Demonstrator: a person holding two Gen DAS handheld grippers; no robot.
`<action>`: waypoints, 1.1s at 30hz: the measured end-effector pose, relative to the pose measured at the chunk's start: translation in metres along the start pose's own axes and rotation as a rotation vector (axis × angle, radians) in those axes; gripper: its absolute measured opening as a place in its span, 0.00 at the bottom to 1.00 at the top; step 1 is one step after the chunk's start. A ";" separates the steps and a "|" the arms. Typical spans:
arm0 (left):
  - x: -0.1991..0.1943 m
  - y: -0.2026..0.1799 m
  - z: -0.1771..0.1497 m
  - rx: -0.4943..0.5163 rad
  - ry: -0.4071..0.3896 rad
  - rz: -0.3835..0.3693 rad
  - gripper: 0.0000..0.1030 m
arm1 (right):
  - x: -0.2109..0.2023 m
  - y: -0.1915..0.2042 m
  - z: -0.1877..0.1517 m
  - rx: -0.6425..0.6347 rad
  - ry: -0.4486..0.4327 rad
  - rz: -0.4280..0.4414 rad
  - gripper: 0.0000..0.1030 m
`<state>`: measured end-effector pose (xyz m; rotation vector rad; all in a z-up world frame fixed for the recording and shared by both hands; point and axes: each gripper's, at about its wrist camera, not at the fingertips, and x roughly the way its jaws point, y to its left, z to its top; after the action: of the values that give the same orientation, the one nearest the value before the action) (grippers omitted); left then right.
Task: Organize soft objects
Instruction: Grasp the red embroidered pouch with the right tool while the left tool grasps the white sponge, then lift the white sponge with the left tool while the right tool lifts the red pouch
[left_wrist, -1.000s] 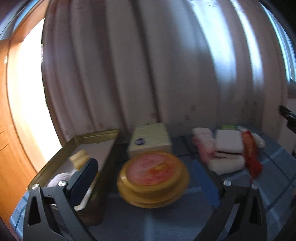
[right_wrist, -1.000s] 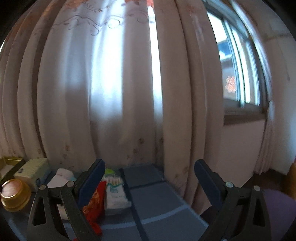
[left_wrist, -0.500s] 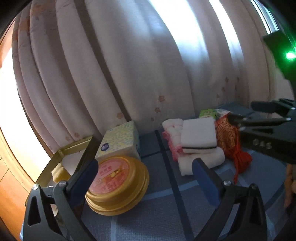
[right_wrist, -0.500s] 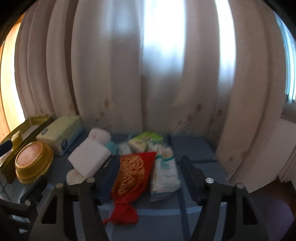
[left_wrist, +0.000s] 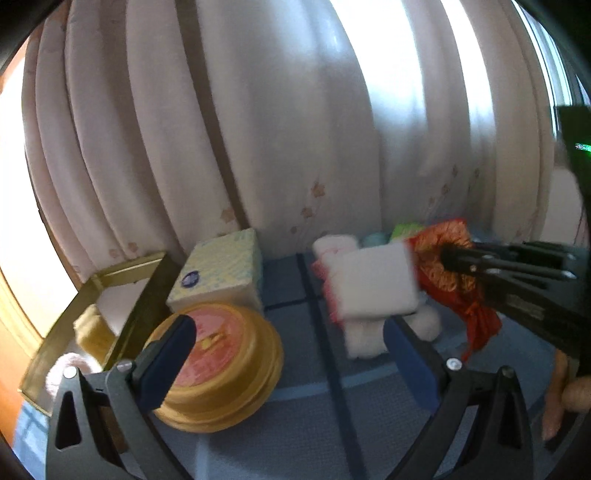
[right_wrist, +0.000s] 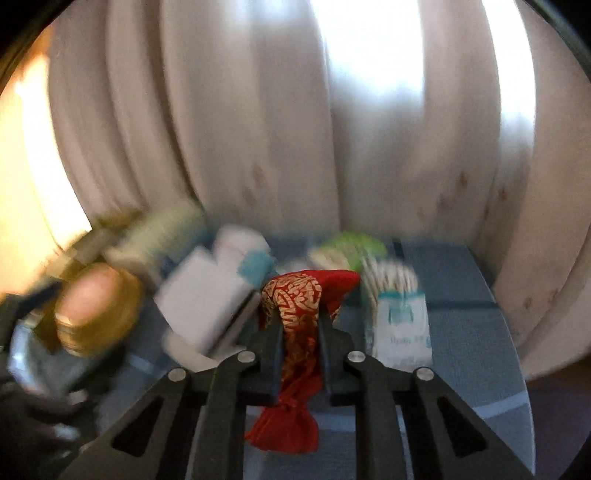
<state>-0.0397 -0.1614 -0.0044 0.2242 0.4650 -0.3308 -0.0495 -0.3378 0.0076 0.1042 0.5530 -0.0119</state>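
Note:
A red and gold cloth pouch lies on the blue tablecloth among soft things. My right gripper is closing on it, the pads pressing its sides; in the left wrist view the right gripper reaches in from the right onto the pouch. Left of it lies a folded white towel on a rolled white towel, with a pink-edged one behind. A tissue pack lies right of the pouch. My left gripper hangs open over the cloth with nothing between its fingers.
A round gold tin and a pale tissue box stand at the left. Beside them is a gold tray holding a yellow item and a pink one. A green pack lies by the curtain. A person's fingers show lower right.
My right gripper swung down from the window to the pile, and its jaws went from wide apart to pressed on the red pouch. The left view turned right, toward the towels.

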 end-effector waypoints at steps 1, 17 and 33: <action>0.001 -0.002 0.002 -0.008 -0.003 -0.016 1.00 | -0.011 0.000 -0.001 -0.002 -0.056 0.014 0.17; 0.070 -0.042 0.024 -0.028 0.181 -0.107 0.86 | -0.038 -0.016 -0.001 0.056 -0.239 -0.200 0.17; 0.013 -0.015 0.017 -0.163 -0.104 -0.094 0.56 | -0.044 -0.014 -0.004 0.066 -0.280 -0.241 0.17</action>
<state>-0.0277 -0.1838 0.0018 0.0262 0.3986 -0.3926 -0.0895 -0.3519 0.0254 0.0976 0.2821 -0.2759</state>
